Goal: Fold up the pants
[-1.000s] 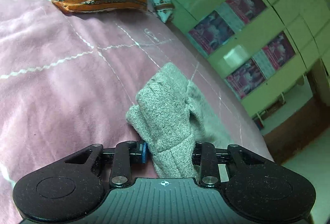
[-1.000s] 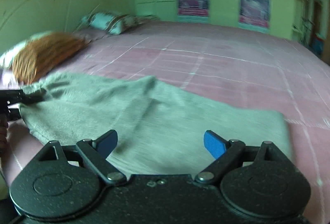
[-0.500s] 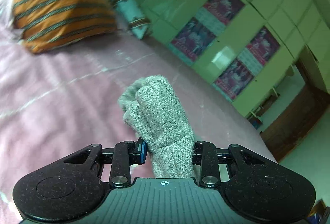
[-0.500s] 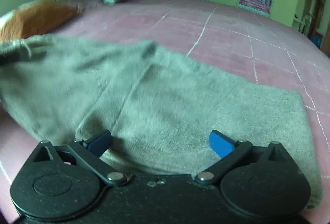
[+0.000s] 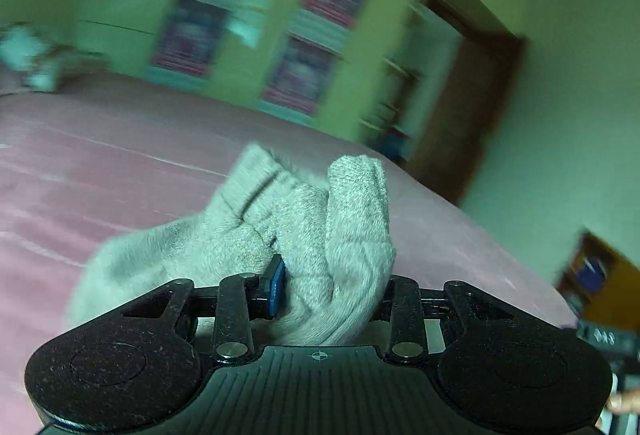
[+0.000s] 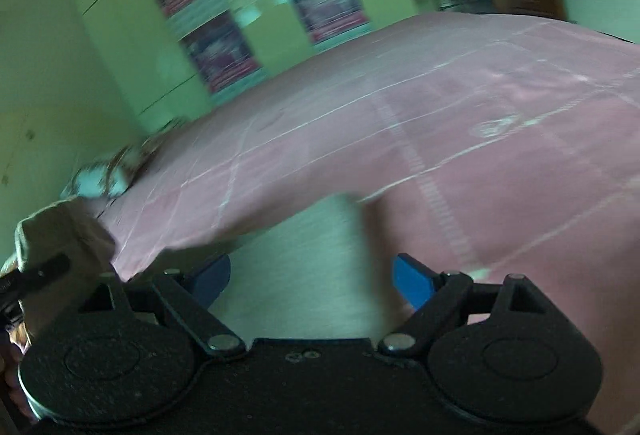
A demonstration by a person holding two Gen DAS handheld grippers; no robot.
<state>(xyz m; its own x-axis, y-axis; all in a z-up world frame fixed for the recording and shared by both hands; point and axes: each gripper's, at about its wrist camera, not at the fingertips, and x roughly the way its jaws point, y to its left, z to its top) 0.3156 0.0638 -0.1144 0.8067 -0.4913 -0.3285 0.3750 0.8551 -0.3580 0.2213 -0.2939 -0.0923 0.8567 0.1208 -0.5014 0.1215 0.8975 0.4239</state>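
The grey knit pants (image 5: 304, 235) are bunched between the jaws of my left gripper (image 5: 328, 291), which is shut on one end and holds it above the pink bed (image 5: 100, 171). In the right wrist view the pants (image 6: 304, 267) lie blurred on the bed just ahead of my right gripper (image 6: 312, 279), which is open with its blue pads (image 6: 412, 281) wide apart and empty. The lifted end (image 6: 60, 231) and the left gripper show at that view's left edge.
The pink bedspread (image 6: 440, 115) with white lines fills both views. A pale patterned pillow (image 6: 100, 179) lies at the far side. Green wardrobe doors (image 5: 256, 35) with posters stand behind the bed. A brown door (image 5: 472, 115) is at the right.
My left gripper has swung right with the pants end lifted; the orange pillow has left its view. My right gripper has tilted and moved over the pants, still open.
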